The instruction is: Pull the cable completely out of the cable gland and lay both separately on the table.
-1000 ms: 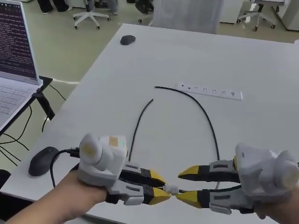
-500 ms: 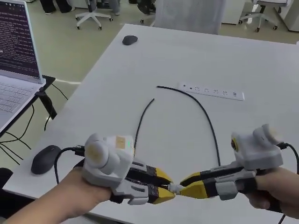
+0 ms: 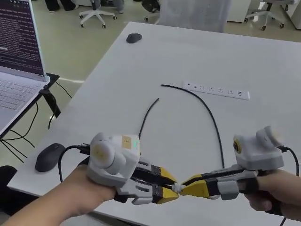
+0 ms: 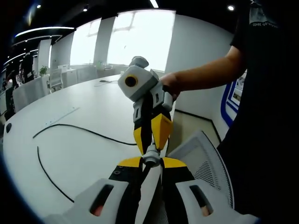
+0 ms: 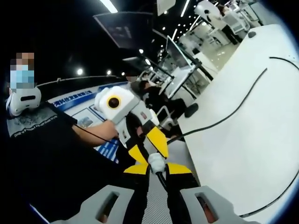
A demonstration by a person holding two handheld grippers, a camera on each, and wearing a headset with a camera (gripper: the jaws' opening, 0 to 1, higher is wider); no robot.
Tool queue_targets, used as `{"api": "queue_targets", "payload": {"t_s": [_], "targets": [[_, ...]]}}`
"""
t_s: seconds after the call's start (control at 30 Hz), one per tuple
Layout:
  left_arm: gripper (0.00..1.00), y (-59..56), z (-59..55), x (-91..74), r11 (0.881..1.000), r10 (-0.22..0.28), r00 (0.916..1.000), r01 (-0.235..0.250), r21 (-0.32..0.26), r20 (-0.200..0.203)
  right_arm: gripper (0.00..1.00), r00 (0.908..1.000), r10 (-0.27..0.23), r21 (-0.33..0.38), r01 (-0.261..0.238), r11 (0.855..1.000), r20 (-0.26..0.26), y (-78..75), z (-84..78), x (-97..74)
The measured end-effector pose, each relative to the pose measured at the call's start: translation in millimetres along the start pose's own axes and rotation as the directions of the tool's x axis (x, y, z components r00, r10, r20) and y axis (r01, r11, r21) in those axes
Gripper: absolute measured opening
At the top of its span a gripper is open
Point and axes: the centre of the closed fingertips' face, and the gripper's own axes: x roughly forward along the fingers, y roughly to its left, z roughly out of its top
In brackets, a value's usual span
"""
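The table [image 3: 117, 84] has a smooth, matt white top. The cable [image 3: 211, 121] wears a matt black sheath that looks rubbery. The cable gland [image 5: 156, 162] looks like pale, smooth plastic. The left gripper [image 3: 175, 188] and right gripper [image 3: 185, 182] have matt grey plastic shells and smooth, faintly glossy yellow jaw tips.

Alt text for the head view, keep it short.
Two hand-held grippers meet tip to tip over the near edge of a white table: the left gripper clamps a small white cable gland, the right gripper the black cable arcing across it.
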Motion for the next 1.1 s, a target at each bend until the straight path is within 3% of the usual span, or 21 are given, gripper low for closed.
{"api": "queue_targets", "payload": {"t_s": [0.17, 0.3, 0.33, 0.43, 0.47, 0.53, 0.57, 0.6, 0.7, 0.77, 0.8, 0.87, 0.9, 1.03, 1.07, 1.1], "targets": [[0.15, -2.9, -1.9, 2.8, 1.000, -0.006, 1.0000, 0.006, 0.003, -0.003, 0.09, 0.9995, -0.010, -0.020, 0.009, 1.000, -0.031, 3.2, -7.3, 1.3], [0.15, -1.9, -4.9, 4.0, 1.000, -0.004, 1.0000, 0.004, -0.021, -0.005, 0.08, 0.9977, -0.052, -0.160, 0.044, 0.986, -0.044, 1.1, -6.4, 0.3], [0.15, -1.8, -5.1, 4.0, 1.000, -0.004, 1.0000, 0.004, -0.025, -0.006, 0.08, 0.9969, -0.066, -0.202, 0.056, 0.978, -0.043, 1.9, -6.1, 1.2], [0.15, -2.0, -5.4, 2.5, 0.999, -0.006, 1.0000, 0.006, -0.052, 0.001, 0.07, 0.9926, -0.116, -0.386, 0.093, 0.918, -0.036, 6.6, -6.4, 3.0], [0.15, -2.0, -5.2, 2.2, 0.998, -0.007, 1.0000, 0.008, -0.061, 0.006, 0.07, 0.9911, -0.129, -0.397, 0.105, 0.912, -0.034, 3.9, -6.1, 2.1], [0.15, -1.7, -4.6, 1.7, 0.998, -0.004, 0.9999, 0.005, -0.065, 0.013, 0.07, 0.9839, -0.177, -0.499, 0.143, 0.855, -0.022, 3.1, -4.6, 1.8], [0.15, -1.0, -4.7, 1.7, 0.997, -0.003, 0.9999, 0.004, -0.075, 0.014, 0.07, 0.9770, -0.213, -0.555, 0.169, 0.815, -0.014, 2.9, -4.2, 2.1], [0.15, -0.5, -4.8, 1.6, 0.997, -0.002, 0.9999, 0.003, -0.076, 0.014, 0.07, 0.9720, -0.235, -0.570, 0.187, 0.800, -0.011, 3.3, -4.6, 2.2], [0.15, 0.3, -4.7, 1.9, 0.996, -0.004, 0.9998, 0.005, -0.092, 0.017, 0.07, 0.9530, -0.303, -0.697, 0.213, 0.684, -0.006, 4.3, -5.2, 3.5], [0.15, -0.6, -5.6, 2.3, 0.993, -0.015, 0.9998, 0.016, -0.120, 0.009, 0.07, 0.9366, -0.350, -0.748, 0.226, 0.624, -0.009, 3.7, -7.9, 4.7], [0.15, -0.7, -5.5, 2.2, 0.993, -0.013, 0.9999, 0.014, -0.115, 0.010, 0.07, 0.9268, -0.376, -0.777, 0.234, 0.584, -0.004, 3.0, -8.0, 5.3], [0.15, -1.3, -6.2, 1.9, 0.991, -0.023, 0.9997, 0.024, -0.133, 0.010, 0.07, 0.9185, -0.395, -0.799, 0.233, 0.554, -0.006, 2.8, -9.6, 5.5], [0.15, -1.2, -6.5, 2.0, 0.991, -0.025, 0.9996, 0.026, -0.130, 0.012, 0.07, 0.9064, -0.422, -0.807, 0.251, 0.535, 0.002, 2.0, -9.6, 5.0], [0.15, -0.4, -6.9, 2.2, 0.988, -0.025, 0.9993, 0.029, -0.148, 0.027, 0.07, 0.8682, -0.495, -0.859, 0.280, 0.428, 0.037, 0.2, -8.5, 5.1], [0.15, 0.9, -7.0, 1.4, 0.986, -0.023, 0.9992, 0.028, -0.164, 0.033, 0.07, 0.8592, -0.509, -0.861, 0.293, 0.415, 0.047, -0.6, -8.2, 5.1], [0.15, 1.3, -7.3, 0.9, 0.985, -0.023, 0.9992, 0.028, -0.171, 0.034, 0.07, 0.8471, -0.528, -0.873, 0.299, 0.385, 0.057, -0.5, -7.9, 6.1]]}}
